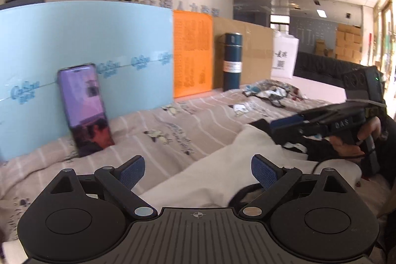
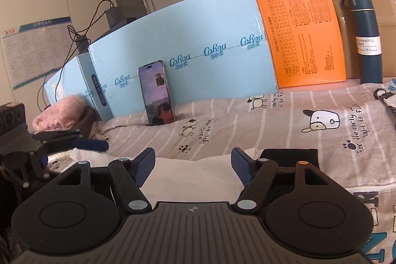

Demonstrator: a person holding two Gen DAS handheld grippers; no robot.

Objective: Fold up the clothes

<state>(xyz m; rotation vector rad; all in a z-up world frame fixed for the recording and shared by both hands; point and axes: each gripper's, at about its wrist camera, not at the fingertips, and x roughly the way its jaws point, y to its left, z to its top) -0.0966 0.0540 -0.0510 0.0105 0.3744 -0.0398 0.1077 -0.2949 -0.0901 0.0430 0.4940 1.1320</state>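
"VACUUM BOTTLE" – flask label (image 2: pixel 368 43), "For the early" – bedsheet (image 2: pixel 284 125)

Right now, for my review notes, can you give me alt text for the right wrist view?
The right gripper hangs open just above a white garment lying on a striped cartoon-print bedsheet. Behind, a phone leans on a light blue box, beside an orange box and a dark blue vacuum bottle. The left gripper shows at the left edge.

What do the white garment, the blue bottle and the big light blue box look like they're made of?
The white garment looks like soft matte knit cotton or fleece; it bunches in rounded folds. The blue bottle seems to be painted metal with a satin sheen and a paper label reading vacuum bottle. The light blue box looks like printed cardboard with a smooth, slightly glossy face and sharp folded edges.
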